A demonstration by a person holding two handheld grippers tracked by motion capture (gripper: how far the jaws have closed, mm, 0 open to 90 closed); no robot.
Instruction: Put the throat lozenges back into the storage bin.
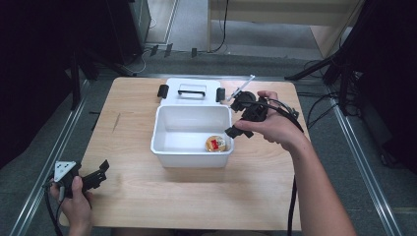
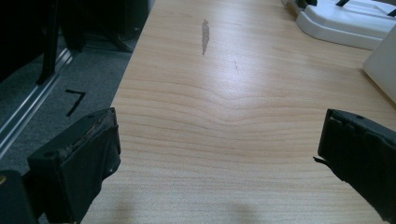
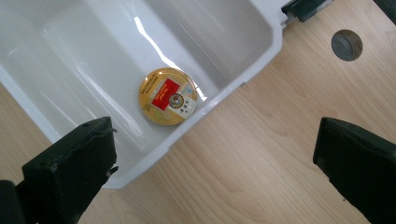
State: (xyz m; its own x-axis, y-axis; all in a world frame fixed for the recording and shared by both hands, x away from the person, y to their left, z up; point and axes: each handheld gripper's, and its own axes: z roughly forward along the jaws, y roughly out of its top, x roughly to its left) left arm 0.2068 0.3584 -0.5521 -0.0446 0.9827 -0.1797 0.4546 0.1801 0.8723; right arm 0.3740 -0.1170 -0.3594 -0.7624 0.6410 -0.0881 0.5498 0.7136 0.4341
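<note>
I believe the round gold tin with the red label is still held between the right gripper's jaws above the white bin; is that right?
Not quite: the round gold tin lies on the floor of the white bin, and the right gripper is open and empty above it, as the right gripper view shows.

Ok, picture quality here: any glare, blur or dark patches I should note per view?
High view: evenly lit table, surroundings nearly black, slightly soft throughout. Left gripper view: broad sheen on the tabletop, near jaws soft, left edge dark. Right gripper view: a bright glare streak on the bin wall above the tin, whose label print is too small to read; jaws soft.
</note>
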